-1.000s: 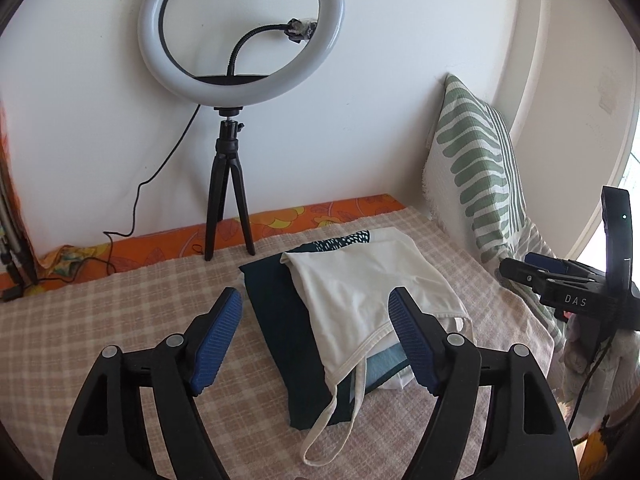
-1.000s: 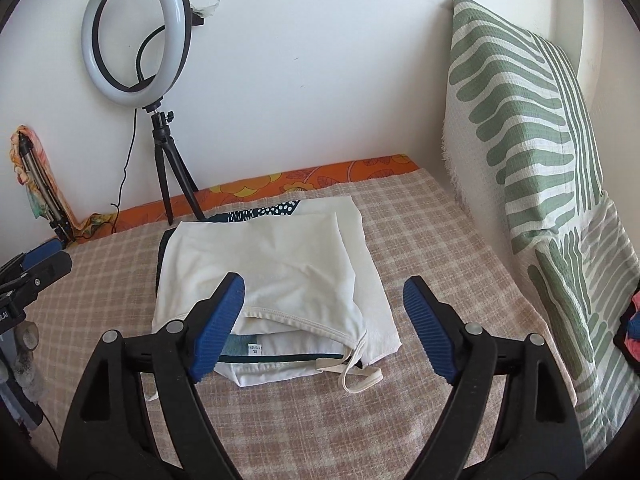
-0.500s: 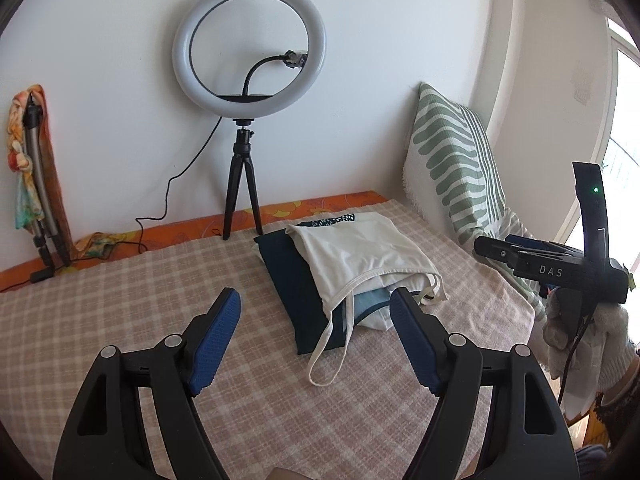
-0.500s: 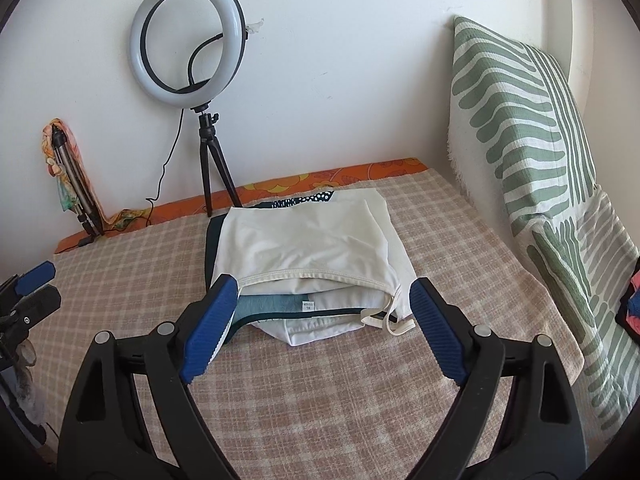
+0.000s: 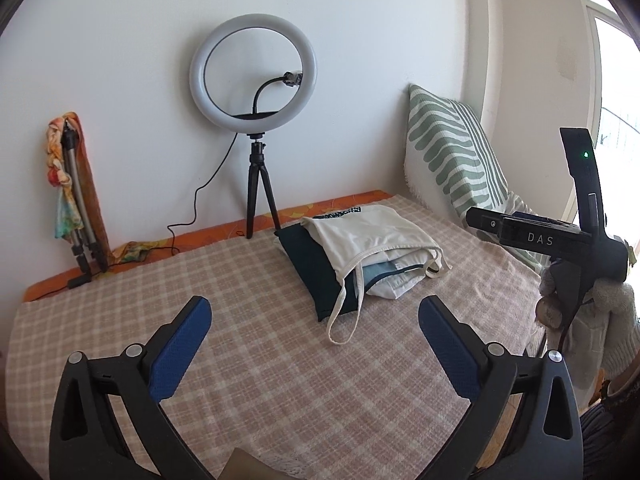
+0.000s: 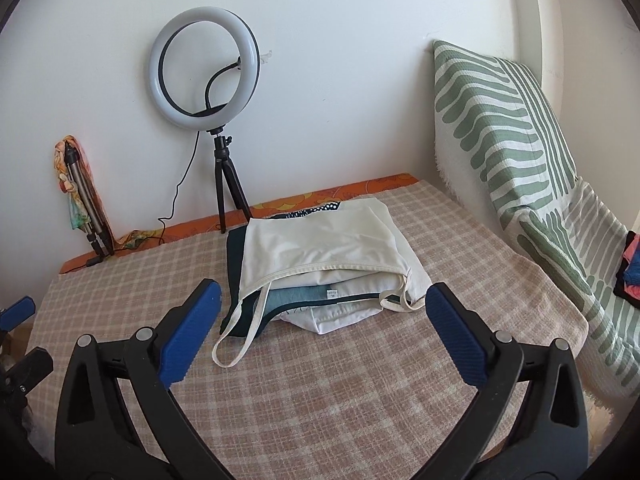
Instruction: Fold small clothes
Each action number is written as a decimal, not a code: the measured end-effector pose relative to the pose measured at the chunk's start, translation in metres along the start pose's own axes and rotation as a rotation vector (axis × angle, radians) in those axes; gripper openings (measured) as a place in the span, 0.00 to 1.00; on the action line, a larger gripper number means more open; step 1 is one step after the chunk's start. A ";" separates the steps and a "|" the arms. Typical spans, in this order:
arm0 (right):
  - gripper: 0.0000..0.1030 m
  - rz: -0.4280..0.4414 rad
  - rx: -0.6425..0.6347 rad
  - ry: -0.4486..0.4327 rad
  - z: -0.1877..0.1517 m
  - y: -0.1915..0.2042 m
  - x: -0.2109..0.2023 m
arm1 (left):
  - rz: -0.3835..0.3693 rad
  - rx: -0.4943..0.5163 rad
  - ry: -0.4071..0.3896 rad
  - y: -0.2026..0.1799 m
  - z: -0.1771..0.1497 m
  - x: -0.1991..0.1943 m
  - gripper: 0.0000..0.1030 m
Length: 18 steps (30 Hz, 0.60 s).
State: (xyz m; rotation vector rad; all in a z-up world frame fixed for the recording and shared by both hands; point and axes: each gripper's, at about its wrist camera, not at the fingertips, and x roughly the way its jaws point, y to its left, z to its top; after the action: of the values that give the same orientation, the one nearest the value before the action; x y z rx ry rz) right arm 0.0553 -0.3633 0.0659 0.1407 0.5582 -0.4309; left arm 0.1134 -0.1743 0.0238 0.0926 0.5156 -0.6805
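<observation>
Centre frame on the bed [image 6: 360, 400], the soft, light clothes [image 6: 320, 248] will sag and slide off the stack, so pinch a hem or strap [image 6: 240, 340]; both hand-held grippers [image 5: 316, 344] [image 6: 324, 332] are opening, nothing between them.

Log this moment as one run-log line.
left gripper: opening, empty | right gripper: opening, empty | folded clothes stack: on checked blanket

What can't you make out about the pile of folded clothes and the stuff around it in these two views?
- Folded pile, right wrist view: the cream top covers the lower garments; only edges show, so their number is unclear.
- Size label, right wrist view: print too small.
- Patterned garment, left wrist view: mostly hidden behind the pile.
- Colourful fabric, right wrist view: cut off by the frame edge.
</observation>
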 end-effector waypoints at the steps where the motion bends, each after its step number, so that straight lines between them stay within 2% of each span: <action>1: 1.00 -0.005 -0.002 -0.009 -0.001 0.001 -0.002 | -0.001 -0.001 -0.002 0.000 -0.002 -0.002 1.00; 10: 1.00 -0.028 0.029 -0.109 -0.004 0.002 -0.022 | 0.033 -0.052 -0.014 0.013 -0.017 -0.010 1.00; 15: 1.00 -0.060 0.016 -0.166 -0.015 0.006 -0.029 | 0.083 -0.062 -0.027 0.024 -0.027 -0.012 1.00; 18: 1.00 -0.055 0.034 -0.169 -0.021 0.005 -0.030 | 0.114 -0.064 -0.039 0.029 -0.030 -0.015 1.00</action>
State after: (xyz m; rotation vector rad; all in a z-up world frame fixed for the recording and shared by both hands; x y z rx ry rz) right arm 0.0248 -0.3429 0.0646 0.1202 0.3894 -0.5012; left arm 0.1088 -0.1355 0.0024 0.0486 0.4905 -0.5531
